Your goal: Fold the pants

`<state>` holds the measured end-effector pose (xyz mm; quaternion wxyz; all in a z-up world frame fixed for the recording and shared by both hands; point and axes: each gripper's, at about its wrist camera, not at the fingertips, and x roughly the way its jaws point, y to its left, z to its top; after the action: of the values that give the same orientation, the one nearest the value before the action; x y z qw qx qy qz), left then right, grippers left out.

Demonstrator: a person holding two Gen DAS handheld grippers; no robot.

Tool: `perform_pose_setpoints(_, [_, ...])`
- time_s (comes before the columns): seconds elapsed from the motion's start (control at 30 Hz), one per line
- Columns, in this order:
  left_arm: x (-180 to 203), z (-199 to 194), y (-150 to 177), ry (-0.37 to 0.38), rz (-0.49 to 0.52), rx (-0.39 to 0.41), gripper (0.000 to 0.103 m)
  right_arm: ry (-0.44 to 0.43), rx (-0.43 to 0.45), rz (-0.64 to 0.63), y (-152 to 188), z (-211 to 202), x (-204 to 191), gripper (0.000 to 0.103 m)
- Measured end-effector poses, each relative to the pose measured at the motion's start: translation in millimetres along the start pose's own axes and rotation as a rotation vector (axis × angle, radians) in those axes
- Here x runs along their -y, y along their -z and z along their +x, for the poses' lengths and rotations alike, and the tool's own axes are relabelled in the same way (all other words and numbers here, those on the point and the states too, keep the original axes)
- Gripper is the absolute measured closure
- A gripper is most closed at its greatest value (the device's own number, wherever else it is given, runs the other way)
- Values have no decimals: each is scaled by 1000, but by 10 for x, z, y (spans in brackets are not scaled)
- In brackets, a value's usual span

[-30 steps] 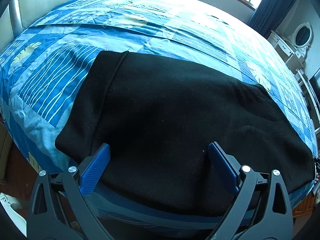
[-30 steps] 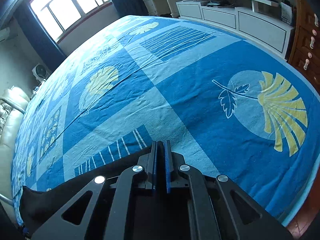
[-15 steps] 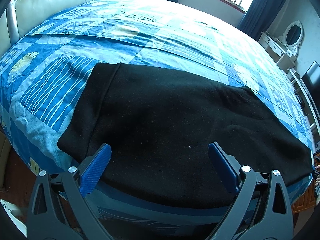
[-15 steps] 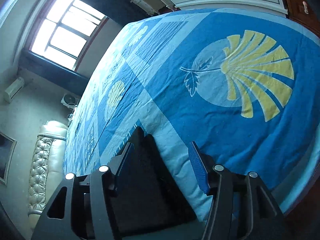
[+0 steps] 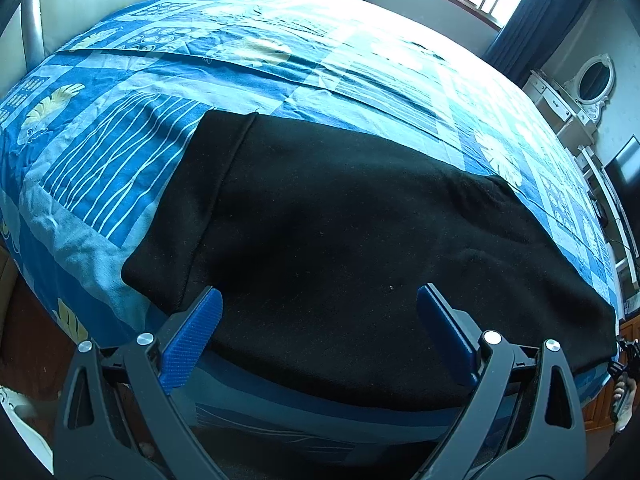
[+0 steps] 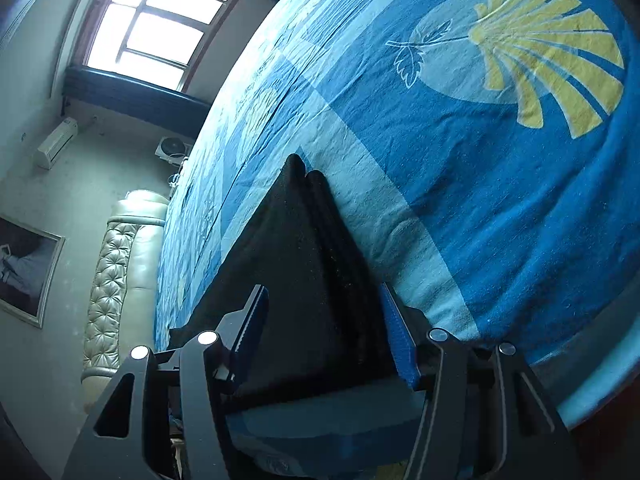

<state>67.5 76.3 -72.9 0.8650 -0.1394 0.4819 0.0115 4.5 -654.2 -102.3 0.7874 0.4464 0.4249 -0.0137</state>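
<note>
The black pants (image 5: 340, 232) lie flat along the near edge of the bed, waistband to the left, legs running right. My left gripper (image 5: 320, 324) is open and empty, its blue pads just above the near edge of the pants at the seat. In the right wrist view the leg end of the pants (image 6: 304, 264) lies between the open fingers of my right gripper (image 6: 324, 328), which holds nothing. The view is tilted sideways.
The bed has a blue patterned cover (image 5: 280, 60) (image 6: 480, 160) with yellow shell prints. A padded headboard (image 6: 116, 280) stands at the far end. A window (image 6: 160, 24), curtains and a white dresser with an oval mirror (image 5: 592, 84) line the walls. The bed's near edge drops to the floor.
My right gripper has opened, let go of the pants' leg end and rolled sideways. My left gripper has stayed open and shifted slightly over the pants.
</note>
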Motion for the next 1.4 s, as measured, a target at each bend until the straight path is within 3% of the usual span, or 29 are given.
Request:
perform_pose_setpoints(0.07, [-16,-3,14,3,2,-3,6,15,-25,-17,72,88,-91,69])
perform_pose_setpoints(0.17, [-13,-25,35,2,17,-7,6,59,13,-10,127,146,-235,75])
perform_pose_setpoints(0.4, [-36,-157,74,3,51,-8,6,-12,178,-17,217,-51,-800,76])
perform_pose_setpoints(0.63, [-119,-260,170,15,46,-25,6,-85,212,-160,346,-232,-1682,76])
perform_pose_setpoints(0.83, [-54,-300,174,18,72,-28,6,-101,185,-311,641,-159,-2429,76])
perform_pose_setpoints(1.07, [61,-350,183,32,102,-16,6,-49,104,-476,1063,378,-3157,76])
perform_pose_setpoints(1.4, [88,-389,171,50,88,-8,6,66,-25,-599,1712,1423,-3424,76])
